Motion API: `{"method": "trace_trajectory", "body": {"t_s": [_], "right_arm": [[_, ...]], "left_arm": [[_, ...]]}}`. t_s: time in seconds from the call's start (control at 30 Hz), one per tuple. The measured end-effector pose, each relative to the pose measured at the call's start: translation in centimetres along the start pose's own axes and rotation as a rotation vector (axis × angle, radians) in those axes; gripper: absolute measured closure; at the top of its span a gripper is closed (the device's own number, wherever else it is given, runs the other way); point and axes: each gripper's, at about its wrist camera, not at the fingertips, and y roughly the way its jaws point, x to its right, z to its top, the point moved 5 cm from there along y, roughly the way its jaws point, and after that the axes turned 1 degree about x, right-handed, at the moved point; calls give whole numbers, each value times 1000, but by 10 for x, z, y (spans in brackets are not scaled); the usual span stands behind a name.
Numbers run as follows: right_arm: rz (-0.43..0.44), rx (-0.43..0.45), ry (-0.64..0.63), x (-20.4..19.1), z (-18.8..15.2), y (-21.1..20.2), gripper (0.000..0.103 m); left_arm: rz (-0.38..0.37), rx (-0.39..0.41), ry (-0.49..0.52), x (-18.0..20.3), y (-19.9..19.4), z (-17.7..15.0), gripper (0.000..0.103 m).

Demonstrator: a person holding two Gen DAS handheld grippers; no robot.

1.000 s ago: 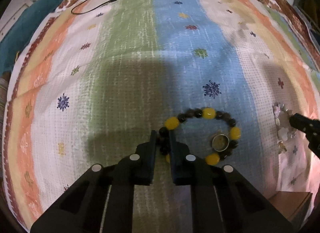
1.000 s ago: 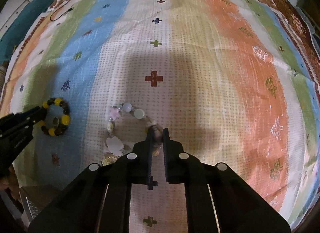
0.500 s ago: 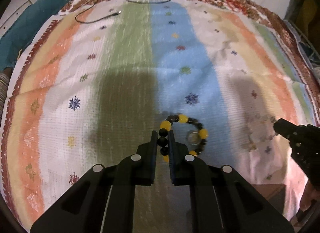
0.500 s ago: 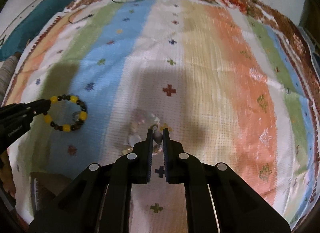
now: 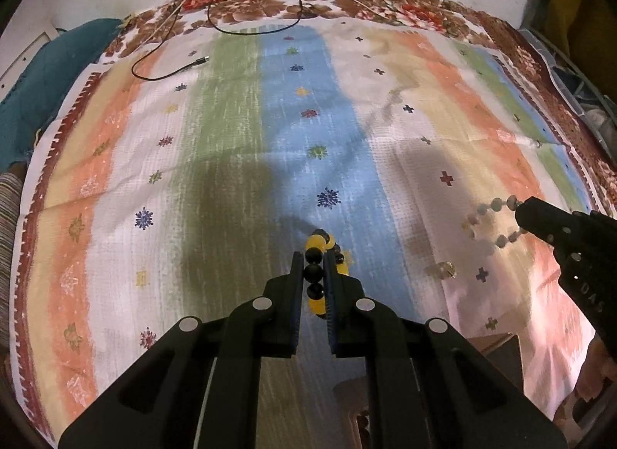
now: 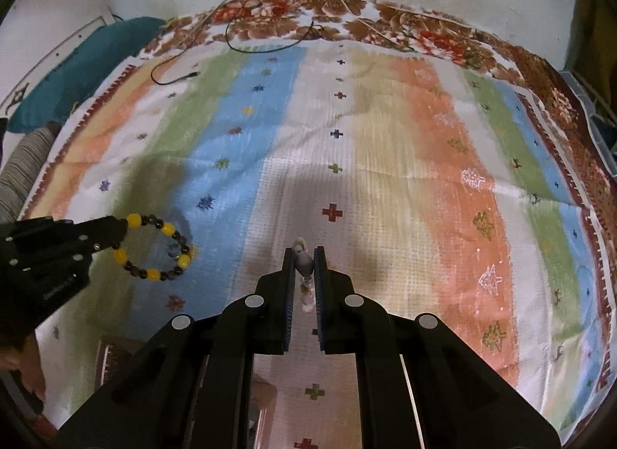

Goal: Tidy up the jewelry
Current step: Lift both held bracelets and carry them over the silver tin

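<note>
My left gripper (image 5: 313, 273) is clamped on the yellow-and-black bead bracelet (image 6: 156, 246), pinching a run of black beads between its fingers at lower centre of the left wrist view. In the right wrist view, at middle left, that bracelet hangs as an open loop from the gripper tips, and it looks lifted off the cloth, though I cannot be sure from this angle. A small ring (image 6: 172, 251) shows inside the loop.

My right gripper (image 6: 304, 264) is closed on the pale bead bracelet (image 5: 486, 223), holding a greyish bead at the tips. From the left wrist view it dangles at the right edge, blurred, its loop trailing to the left of the gripper.

Below both lies the striped bedspread (image 5: 231, 140), with bands of green, blue, white and orange. A small clear piece (image 5: 443, 268) rests on it at lower right of the left wrist view. A black cable (image 5: 169, 69) curls across the upper left. A teal cushion (image 6: 81, 71) sits beyond the cloth's left edge, well apart from both bracelets.
</note>
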Motion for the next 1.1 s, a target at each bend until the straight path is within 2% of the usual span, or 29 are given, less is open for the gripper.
{"method": "trace_trajectory", "body": {"t_s": [0.2,0.47,0.87,1.1], "right_arm": [[-3,31,11,0,1,-16,93],[27,26,43,-2,-3,-30,93],[46,66,3,-22,-14,-61,93],[73,90,4,-27,-17,-75,92]], "left_arm": [[-7,23,-14,4,-15,-1,93],[-18,63,7,18,-40,-4,93],[29,121,35,28,-70,-12,93],[14,146,55,38,-87,-18,93]]}}
